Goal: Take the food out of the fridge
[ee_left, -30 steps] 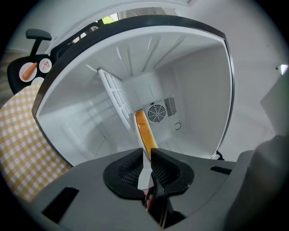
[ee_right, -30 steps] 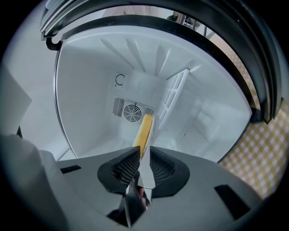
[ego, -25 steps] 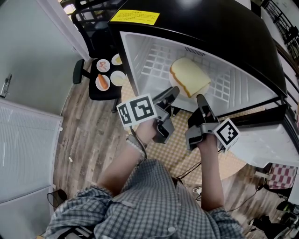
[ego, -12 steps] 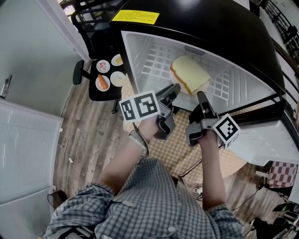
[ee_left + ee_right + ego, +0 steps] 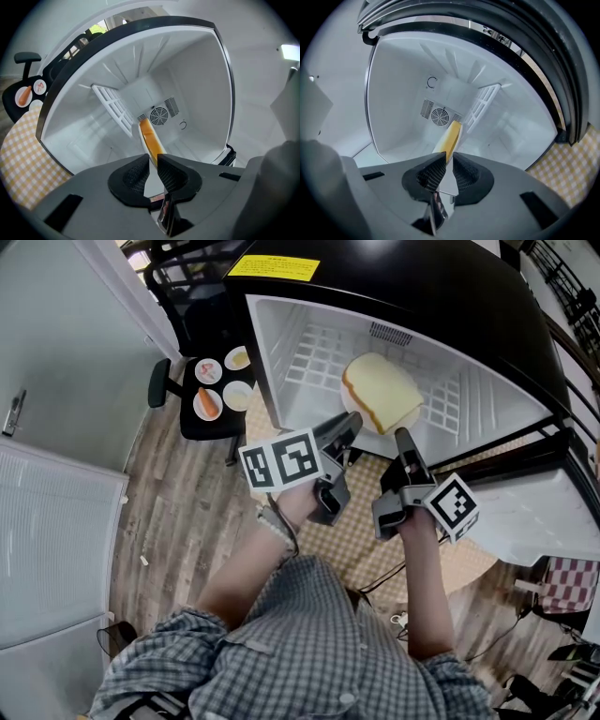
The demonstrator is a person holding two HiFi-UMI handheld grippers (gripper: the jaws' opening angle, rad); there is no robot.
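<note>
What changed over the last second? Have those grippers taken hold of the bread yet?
Very little changed. The left gripper crept slightly toward the fridge, and the right gripper barely shifted. Nothing was visibly lifted or let go. The bread stays on its plate inside, and both grippers' jaws sit narrowly closed on the plate's rim.

No print is legible. A yellow label point(image 5: 273, 267) lies on the fridge point(image 5: 403, 287) top, far left — its dark lines too small to read. The left cube point(image 5: 281, 462) and right cube point(image 5: 453, 506) bear square black-and-white markers — no letters.
</note>
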